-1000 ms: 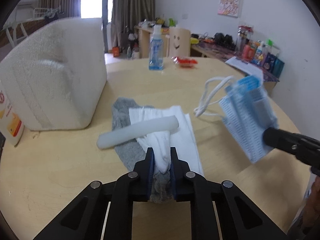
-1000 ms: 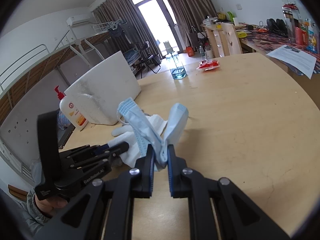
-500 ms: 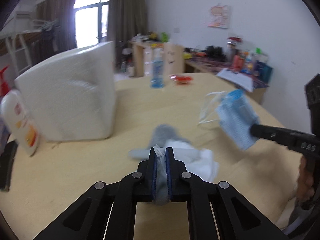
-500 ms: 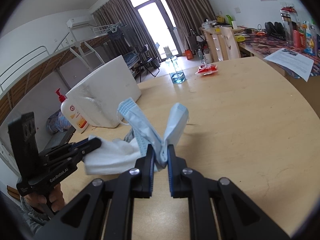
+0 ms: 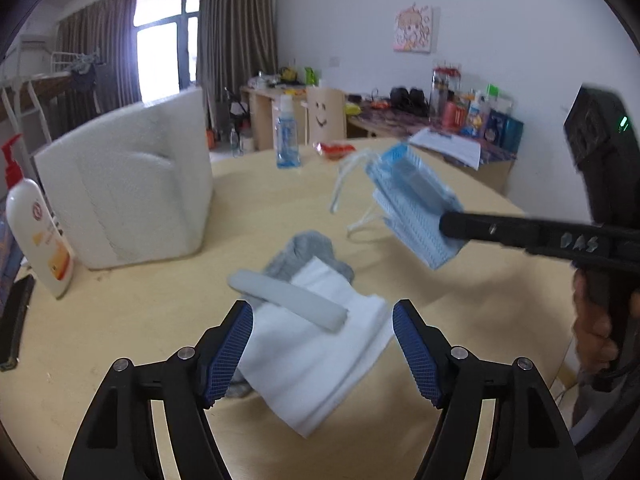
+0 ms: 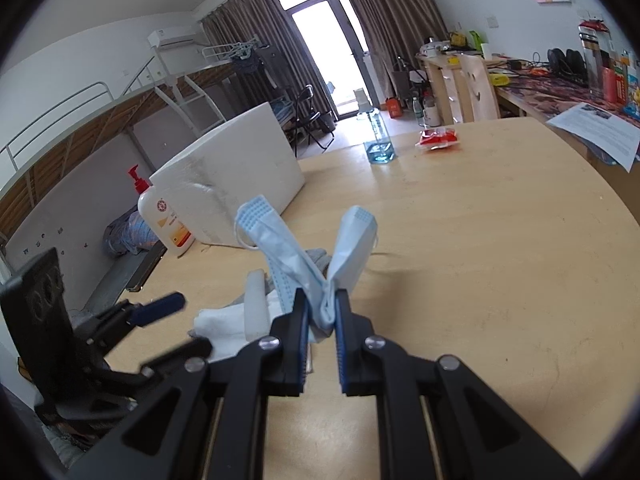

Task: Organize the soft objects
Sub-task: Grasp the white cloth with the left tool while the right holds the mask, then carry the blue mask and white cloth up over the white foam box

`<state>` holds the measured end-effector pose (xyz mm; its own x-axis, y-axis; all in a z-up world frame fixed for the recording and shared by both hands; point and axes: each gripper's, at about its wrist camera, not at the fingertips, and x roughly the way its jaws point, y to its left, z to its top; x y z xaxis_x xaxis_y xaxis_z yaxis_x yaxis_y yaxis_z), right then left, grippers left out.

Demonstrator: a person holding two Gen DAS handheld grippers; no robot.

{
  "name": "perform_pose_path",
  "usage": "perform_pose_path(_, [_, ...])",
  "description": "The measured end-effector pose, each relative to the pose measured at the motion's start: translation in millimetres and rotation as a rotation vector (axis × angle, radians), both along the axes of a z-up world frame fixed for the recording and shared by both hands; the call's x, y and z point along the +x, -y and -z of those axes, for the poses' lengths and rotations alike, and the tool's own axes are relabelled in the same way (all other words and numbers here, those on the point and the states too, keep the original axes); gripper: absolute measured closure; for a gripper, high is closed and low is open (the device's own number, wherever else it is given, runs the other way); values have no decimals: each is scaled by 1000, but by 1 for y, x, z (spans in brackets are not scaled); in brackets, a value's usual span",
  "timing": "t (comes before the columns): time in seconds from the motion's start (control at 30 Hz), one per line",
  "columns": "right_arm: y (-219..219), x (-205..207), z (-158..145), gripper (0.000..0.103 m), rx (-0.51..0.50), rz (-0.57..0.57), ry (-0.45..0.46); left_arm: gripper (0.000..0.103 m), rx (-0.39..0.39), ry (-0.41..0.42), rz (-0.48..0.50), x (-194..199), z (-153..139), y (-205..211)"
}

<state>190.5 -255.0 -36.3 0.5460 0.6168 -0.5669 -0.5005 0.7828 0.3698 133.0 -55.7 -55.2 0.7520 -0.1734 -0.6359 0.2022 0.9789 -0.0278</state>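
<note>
The left tongs (image 5: 322, 346) stand wide, their jaws having just been opening, and nothing is pinched between the blue pads (image 5: 232, 350); the white cloth (image 5: 316, 364) lies loose just below and ahead of them on the worktop (image 5: 460, 320). A pale foam stick (image 5: 288, 300) rests across that cloth, and a grey sock (image 5: 316, 254) pokes out from under it on the far side, so the three make one small heap right in front of the left tongs. The right tongs (image 6: 322, 312) are clamped narrow on a folded blue mask (image 6: 316, 256), which hangs in the air to the right of the heap and above the worktop, its ear loops dangling free. Further out to the left sit a white foam block (image 5: 124, 184) and a lotion bottle (image 5: 36, 224); a clear bottle (image 5: 287, 140) stands well beyond. As I judge it, the work is partway: cloth, stick and sock are gathered in one spot and let go, while the mask has not yet been set down. Adding it to the heap looks like the remaining step, though whether the pile counts as tidy enough I cannot tell.
</note>
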Motion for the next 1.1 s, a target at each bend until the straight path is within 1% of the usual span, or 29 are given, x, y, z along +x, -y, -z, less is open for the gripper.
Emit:
perform_pose_path(0.03, [0,-1,0,88,-2,1,-1,35,11,-23,-2,3,5,2])
perform_pose_path(0.07, [1,-3,0,88,-3,1,0,45,15,-58,-2,7,12,4])
perform_pose_path(0.17, [2,-6,-3,88,-4,0,-2,57,36,-153,-6,16,30,7])
perform_pose_path(0.23, [0,-7,-4,88,-10,-8,-2,59,58,-176,-13,18,37,8])
perform_pose_path(0.3, [-3,-8,-5,88,-15,-16,-1,60,73,-164,-11,18,37,10])
perform_pose_path(0.33, [-3,-10,-6,88,-12,-22,3,63,68,-164,-9,19,38,11])
perform_pose_path(0.4, [-3,-10,-6,88,-6,-25,2,81,68,-163,-13,20,38,10])
perform_pose_path(0.43, [-4,-10,-5,88,-6,-25,0,97,71,-166,-14,21,37,10])
perform_pose_path(0.5, [-3,-10,-4,88,-11,-20,-4,97,48,-173,-2,23,36,9])
perform_pose_path(0.57, [-2,-9,-5,88,-6,-11,-4,97,34,-152,13,21,32,8])
perform_pose_path(0.67, [-1,-12,-8,88,-2,-7,6,97,-7,-79,31,19,14,4])
perform_pose_path(0.73, [-2,-13,-10,88,0,-8,10,97,-21,-34,22,19,0,2])
perform_pose_path(0.8, [-3,-17,-13,88,5,-8,20,97,-54,5,10,20,-14,-2])
perform_pose_path(0.93, [-7,-26,-26,88,10,-8,70,97,-115,99,-6,12,-44,-10])
perform_pose_path(1.0, [-10,-31,-33,88,15,-15,94,97,-121,154,-1,4,-58,-10])
perform_pose_path(1.1, [-13,-38,-40,88,14,-10,119,97,-131,200,-16,-5,-69,-14])
